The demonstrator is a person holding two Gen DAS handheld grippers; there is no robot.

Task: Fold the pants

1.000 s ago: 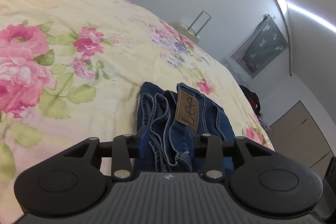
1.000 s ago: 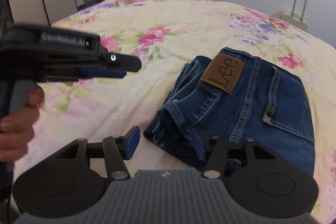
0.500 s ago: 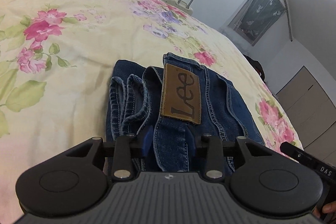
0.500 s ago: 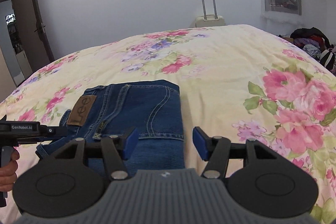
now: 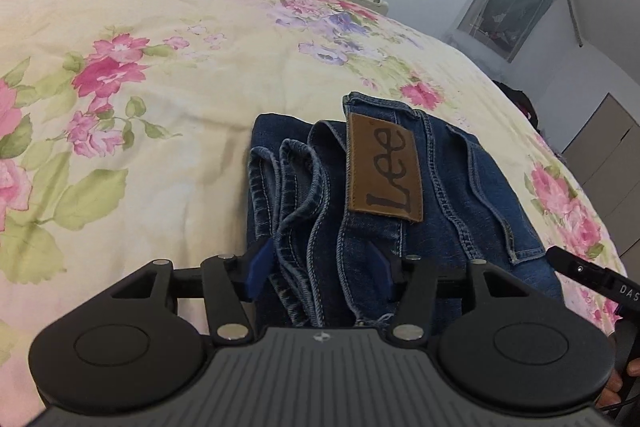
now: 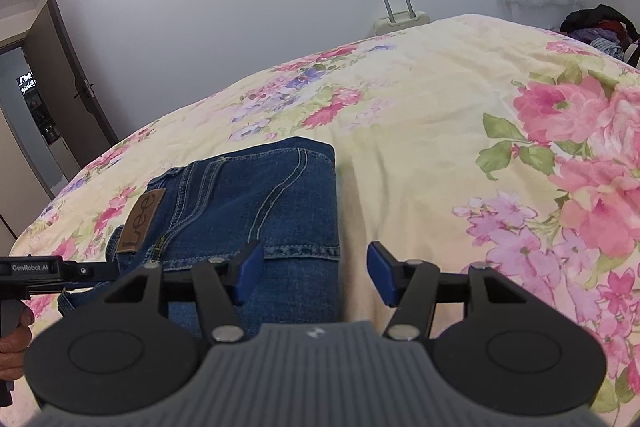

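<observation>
Now the folded jeans (image 5: pixel 400 195) lie on the flowered bed (image 5: pixel 160 87), brown label up. Over the waistband end, the left gripper (image 5: pixel 318 269) has just been opening its jaws, which stand apart with bunched denim between them, the pads clear of it. Meanwhile the right gripper (image 6: pixel 314 275) hovers over the pants' other edge, jaws apart and holding nothing.

My left gripper (image 5: pixel 320 273) points down and forward, and its jaws have just been opening; the folded cloth edge lies between my blue pads (image 5: pixel 256 267), but they do not press it. My right gripper (image 6: pixel 314 271) is beside it, tilted down, jaws apart with nothing gripped. My left hand (image 6: pixel 14 339) holds its handle.
</observation>
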